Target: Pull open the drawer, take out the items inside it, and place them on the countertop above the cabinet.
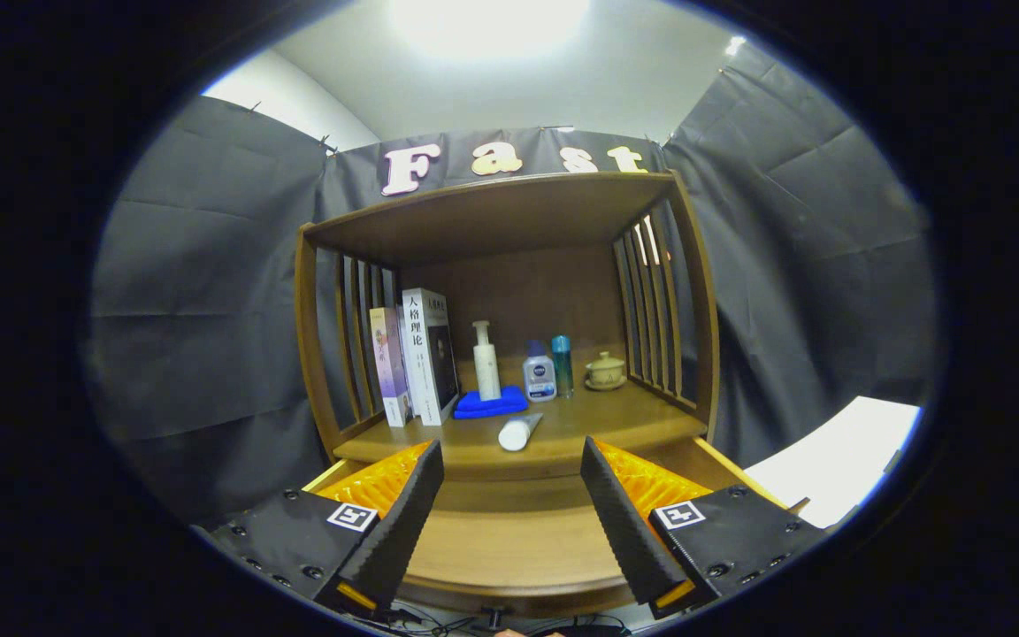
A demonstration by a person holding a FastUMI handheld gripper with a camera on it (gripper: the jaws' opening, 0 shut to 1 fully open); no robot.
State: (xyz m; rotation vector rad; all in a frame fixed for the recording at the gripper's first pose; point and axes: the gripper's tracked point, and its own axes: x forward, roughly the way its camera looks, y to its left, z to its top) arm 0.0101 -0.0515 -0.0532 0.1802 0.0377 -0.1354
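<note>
- Gripper [509, 460] spread wide, nothing between the fingers, both fingers hanging over the wood in front of me.
- I see the drawer [509, 540] pulled out under the fingers; its flat wooden bottom shows betw. them, front lip curving across nearest me.
- Can't tell whether anything lies in the drawer; the fingers cover its left and right parts.
- Countertop [616, 420] sits just beyond the fingertips, above the drawer, inside the wooden cabinet [315, 336] w/ slatted sides and a shelf roof.
- White tube [518, 432] lying on its side near the countertop's front edge, cap end toward me, just ahead of the gap betw. the fingers.
- Behind it, blue cloth [492, 404] folded flat, w/ a white pump bottle [486, 361] standing upright at its back edge.
- Right of that: small white bottle [540, 372] w/ blue cap, then a teal bottle [562, 363] just beside it, both upright.
- Further right, near the slats, a small lidded cup [605, 371] on a saucer.
- Left side: books [417, 358] standing upright against the left slats, spines toward me.
- White surface [837, 456] off to the right, beyond the right finger, well apart from the cabinet.
</note>
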